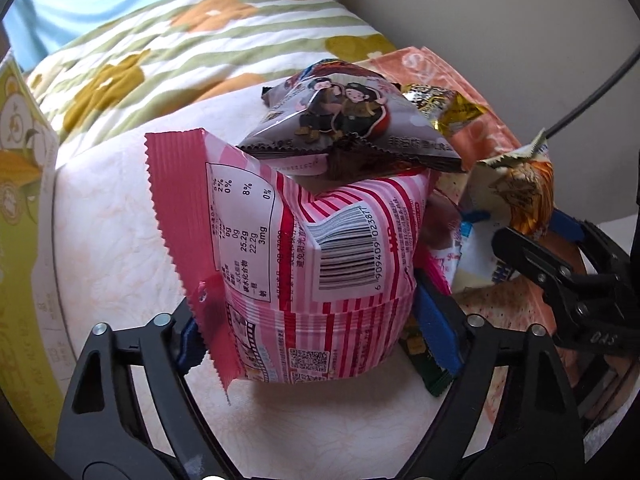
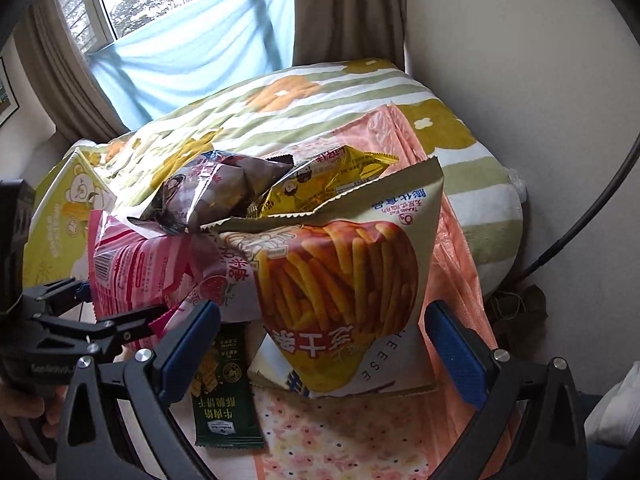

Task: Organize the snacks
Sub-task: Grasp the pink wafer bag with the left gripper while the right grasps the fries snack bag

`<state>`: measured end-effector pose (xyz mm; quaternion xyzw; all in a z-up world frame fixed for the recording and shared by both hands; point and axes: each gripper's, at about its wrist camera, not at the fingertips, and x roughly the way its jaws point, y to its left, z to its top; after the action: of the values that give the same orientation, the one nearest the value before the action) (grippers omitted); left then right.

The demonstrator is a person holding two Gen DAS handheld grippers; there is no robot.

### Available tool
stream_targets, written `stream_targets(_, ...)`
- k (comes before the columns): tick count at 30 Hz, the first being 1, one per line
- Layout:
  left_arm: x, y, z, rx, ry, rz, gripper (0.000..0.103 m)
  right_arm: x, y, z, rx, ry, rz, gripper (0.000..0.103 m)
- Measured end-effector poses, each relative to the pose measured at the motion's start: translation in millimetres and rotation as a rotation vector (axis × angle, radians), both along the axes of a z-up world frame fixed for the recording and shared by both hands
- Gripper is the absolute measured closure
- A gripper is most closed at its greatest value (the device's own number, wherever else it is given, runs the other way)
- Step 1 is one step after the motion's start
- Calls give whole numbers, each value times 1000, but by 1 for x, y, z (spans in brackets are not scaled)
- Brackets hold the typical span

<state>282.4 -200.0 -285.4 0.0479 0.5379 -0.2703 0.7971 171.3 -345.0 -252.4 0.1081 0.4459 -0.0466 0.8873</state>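
Note:
A pink striped snack bag (image 1: 320, 248) stands on the pale cloth, and my left gripper (image 1: 312, 320) is shut on its lower sides with both blue pads pressed in. A grey cartoon-printed bag (image 1: 352, 120) rests on top of it. In the right wrist view a fries-printed bag (image 2: 340, 280) stands between the wide-apart fingers of my right gripper (image 2: 324, 320), which is open, its pads (image 2: 456, 356) clear of the bag. A yellow bag (image 2: 332, 184) lies behind it. A small green pack (image 2: 224, 392) lies flat by the left finger.
A white cheese pack (image 2: 384, 372) lies under the fries bag on an orange woven sheet (image 2: 452, 240). A green-yellow carton (image 1: 20, 200) stands at the left. A striped floral blanket (image 1: 160, 48) rises behind the pile. A black cable (image 2: 580, 232) runs along the wall at right.

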Motion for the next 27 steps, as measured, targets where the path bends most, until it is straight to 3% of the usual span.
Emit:
stream_targets(8,-2,9,3,-15,18,2,29,10,-1,-6,0,45,-38,7)
stream_targets(10,-4,11,5,-23,14,2,37,11,-1,-7,-3,44,-46,8)
stream_targets(17,-10,20,8,-22,10,31,39,14,1,-9,-26,53,-55,10)
stream_targets(20,-14,27,12,-29,12,58,40,14,0,-8,-28,57,-68,19)
stream_targets(22,-15,30,13,-33,20,78,40,15,-3,-10,-37,72,-73,32)
stream_targets(27,-20,35,12,-44,35,115,40,15,-8,-9,-22,81,-60,40)
